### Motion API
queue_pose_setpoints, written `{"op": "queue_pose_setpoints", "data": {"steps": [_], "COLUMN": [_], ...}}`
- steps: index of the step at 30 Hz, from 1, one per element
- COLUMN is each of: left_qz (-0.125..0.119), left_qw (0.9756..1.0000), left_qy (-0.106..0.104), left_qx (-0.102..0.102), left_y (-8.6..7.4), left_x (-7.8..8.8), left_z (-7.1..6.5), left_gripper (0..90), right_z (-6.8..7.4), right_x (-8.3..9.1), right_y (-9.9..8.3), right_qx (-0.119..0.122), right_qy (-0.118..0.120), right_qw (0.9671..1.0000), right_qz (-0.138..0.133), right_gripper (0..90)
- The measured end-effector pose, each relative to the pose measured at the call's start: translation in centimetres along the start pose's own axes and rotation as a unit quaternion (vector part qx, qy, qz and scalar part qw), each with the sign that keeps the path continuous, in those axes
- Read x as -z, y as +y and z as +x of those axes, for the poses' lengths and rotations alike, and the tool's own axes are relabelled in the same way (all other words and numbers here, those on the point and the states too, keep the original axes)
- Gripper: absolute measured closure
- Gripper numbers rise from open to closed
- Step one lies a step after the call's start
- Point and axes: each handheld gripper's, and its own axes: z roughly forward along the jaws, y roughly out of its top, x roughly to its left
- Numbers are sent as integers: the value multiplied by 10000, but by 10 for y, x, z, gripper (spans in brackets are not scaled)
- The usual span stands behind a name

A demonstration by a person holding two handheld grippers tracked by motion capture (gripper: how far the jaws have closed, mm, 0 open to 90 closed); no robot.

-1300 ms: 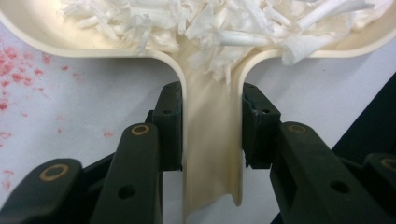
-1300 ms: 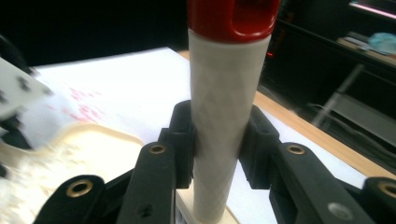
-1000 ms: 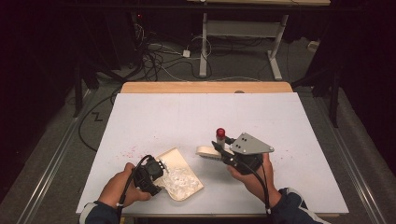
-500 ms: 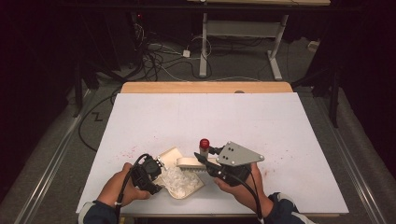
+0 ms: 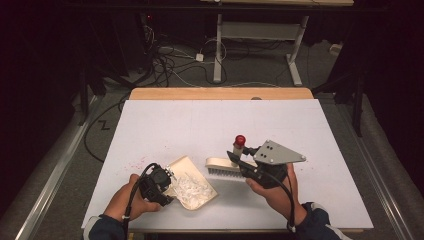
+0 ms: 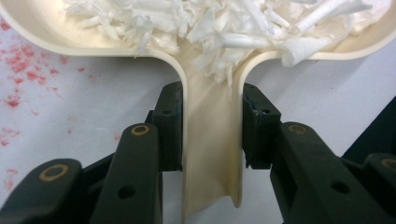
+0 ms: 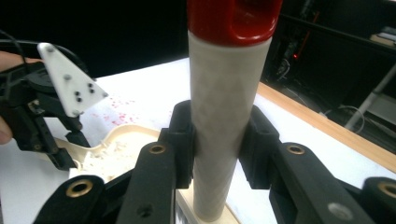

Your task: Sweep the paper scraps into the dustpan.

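Note:
A cream dustpan (image 5: pixel 192 186) lies on the white table near its front edge, piled with white shreds (image 6: pixel 224 23). My left gripper (image 5: pixel 167 186) is shut on the dustpan's handle (image 6: pixel 212 149). Beside the pan on its right lies a cream hand brush (image 5: pixel 225 165), bristles down, with an upright cream handle (image 7: pixel 224 116) capped in red (image 5: pixel 240 140). My right gripper (image 5: pixel 237 161) is shut on that handle, a little below the red cap. The brush head sits just right of the pan's open edge. In the right gripper view the left gripper (image 7: pixel 70 135) and the dustpan (image 7: pixel 116 147) lie to the left.
Faint red specks (image 5: pixel 132 164) dot the white table top (image 5: pixel 200 120) left of the dustpan. A wooden strip (image 5: pixel 220 93) runs along the table's far edge. Cables (image 5: pixel 170 60) and a metal stand (image 5: pixel 260 35) are on the floor beyond.
My right gripper moved the brush left toward the dustpan, then drew it back right a little. The left gripper and dustpan have stayed in place.

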Motion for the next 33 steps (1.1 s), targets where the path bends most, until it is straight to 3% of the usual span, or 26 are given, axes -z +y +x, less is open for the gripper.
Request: {"op": "queue_pose_setpoints", "data": {"steps": [12,17,20,27,31,33], "left_qz": [-293,-536,-604,-803,-960,-1081], "left_qw": [9991,9969,9961,9925,9892,9862], "left_qy": [90,73,39,220,248,334], "left_qx": [280,565,636,894,1076,1211], "left_y": [-5,-11,-13,-15,-18,-20], "left_x": [1,1,1,0,-1,1], "left_z": [11,20,25,31,33,36], "left_gripper": [626,623,623,624,625,625], "right_z": [-44,-62,-70,-91,-99,-101], "right_x": [31,46,53,74,86,92], "right_y": [-15,-21,-25,-36,-39,-41], "right_qx": [-338,-583,-651,-849,-969,-1018], "right_qy": [-376,-475,-528,-582,-491,-457], "right_qw": [9987,9971,9963,9942,9935,9932], "right_qz": [116,122,187,302,327,335], "right_gripper": [699,699,699,699,699,699]}}
